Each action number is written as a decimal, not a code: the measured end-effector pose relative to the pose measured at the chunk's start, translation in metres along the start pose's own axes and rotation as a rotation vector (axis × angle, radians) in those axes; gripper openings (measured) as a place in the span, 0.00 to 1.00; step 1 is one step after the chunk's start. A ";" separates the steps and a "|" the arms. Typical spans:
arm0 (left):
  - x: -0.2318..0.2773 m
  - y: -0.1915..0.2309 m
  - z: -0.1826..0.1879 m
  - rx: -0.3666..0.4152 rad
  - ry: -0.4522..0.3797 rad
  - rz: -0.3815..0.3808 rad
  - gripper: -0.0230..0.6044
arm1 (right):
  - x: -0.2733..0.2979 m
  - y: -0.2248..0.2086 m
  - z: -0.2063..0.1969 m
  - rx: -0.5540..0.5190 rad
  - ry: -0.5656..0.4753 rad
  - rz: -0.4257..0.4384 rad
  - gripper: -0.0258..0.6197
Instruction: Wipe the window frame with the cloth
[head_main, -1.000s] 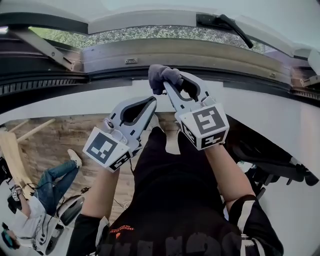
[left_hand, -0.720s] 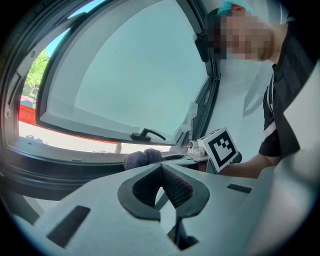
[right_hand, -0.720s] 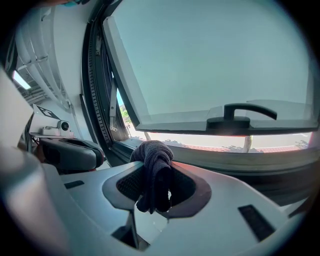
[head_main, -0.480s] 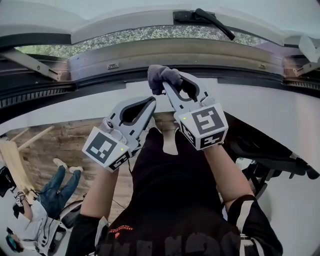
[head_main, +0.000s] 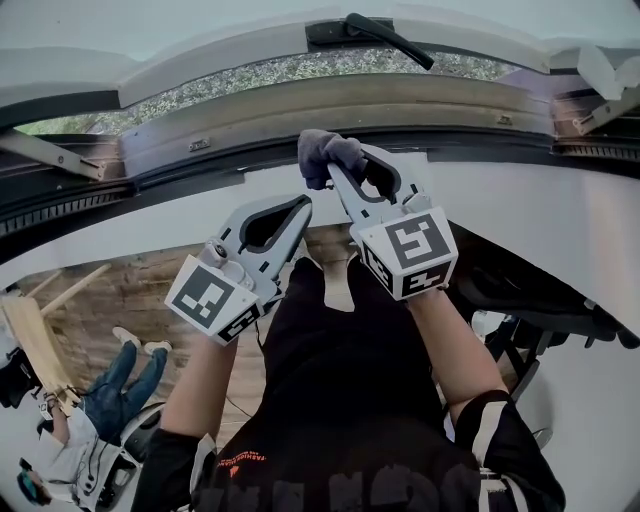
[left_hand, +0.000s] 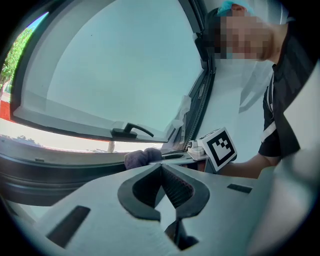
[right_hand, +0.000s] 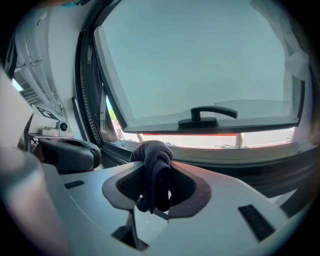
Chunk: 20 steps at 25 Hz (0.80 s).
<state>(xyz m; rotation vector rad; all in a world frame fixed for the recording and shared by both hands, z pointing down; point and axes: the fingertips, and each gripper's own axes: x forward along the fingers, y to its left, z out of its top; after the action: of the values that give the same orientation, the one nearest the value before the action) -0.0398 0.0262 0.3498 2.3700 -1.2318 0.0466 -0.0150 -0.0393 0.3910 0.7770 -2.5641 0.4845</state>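
One wide window fills the far side of the room: its pale pane (right_hand: 200, 60) swings outward, and the grey window frame (head_main: 330, 105) runs across under it, edged by a black rubber seal (head_main: 90, 195). Below the frame a white wall (head_main: 520, 210) drops to a wooden floor (head_main: 120, 290).

On that floor, at the lower left, another person (head_main: 100, 400) in jeans sits low down. At the right a dark padded piece of equipment (head_main: 540, 300) stands close against the white wall. Nothing lies between the hand-held grippers and the frame.

Two metal stays tie sash to frame, one at the left end (head_main: 50, 155) and one at the right end (head_main: 605, 105). One black handle (head_main: 385, 35) sits on the sash's lower rail.

Two hand-held grippers are raised side by side, each with one marker cube. The right hand-held gripper (head_main: 335, 170) has its jaws clamped on the single grey cloth (head_main: 328, 155), which bunches over the tips and hangs down between them (right_hand: 155, 170). The cloth is up at the lower frame's black seal; whether it touches cannot be told. The left hand-held gripper (head_main: 300, 205), just beside and lower, has its jaws closed together on nothing.
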 end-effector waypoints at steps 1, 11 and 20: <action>0.003 -0.002 0.000 0.002 0.002 -0.004 0.07 | -0.002 -0.003 0.000 0.003 -0.002 -0.005 0.23; 0.035 -0.024 0.000 0.016 0.024 -0.040 0.07 | -0.026 -0.038 -0.004 0.030 -0.019 -0.043 0.23; 0.068 -0.045 0.000 0.030 0.044 -0.084 0.07 | -0.052 -0.077 -0.009 0.058 -0.034 -0.094 0.23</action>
<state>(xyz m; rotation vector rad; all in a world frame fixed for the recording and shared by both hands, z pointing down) 0.0359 -0.0035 0.3485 2.4312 -1.1171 0.0905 0.0716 -0.0725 0.3895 0.9290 -2.5411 0.5223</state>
